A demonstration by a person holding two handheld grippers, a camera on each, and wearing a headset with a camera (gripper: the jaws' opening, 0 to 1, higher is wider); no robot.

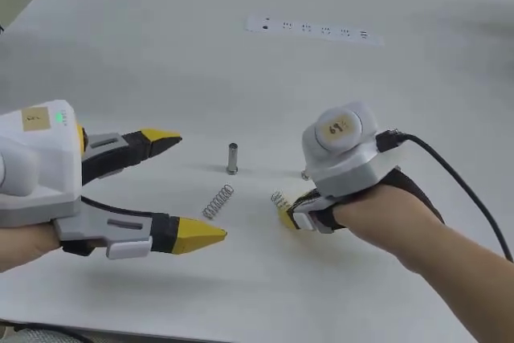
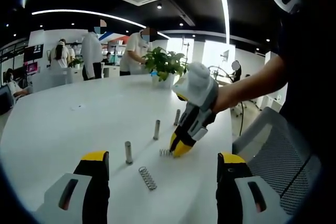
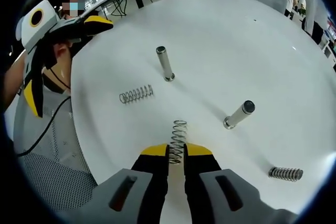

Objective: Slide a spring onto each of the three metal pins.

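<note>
My right gripper is shut on one end of a spring, which sticks out ahead of its jaws and lies low over the white table. In the head view this right gripper holds the spring just right of a loose spring. Three metal pins stand upright and bare. My left gripper hovers open at the left, nothing between its yellow tips, with the loose spring lying ahead of it.
Another loose spring lies to the right of the nearest pin. A white power strip lies at the far side of the table. People and a potted plant stand beyond the table's far edge.
</note>
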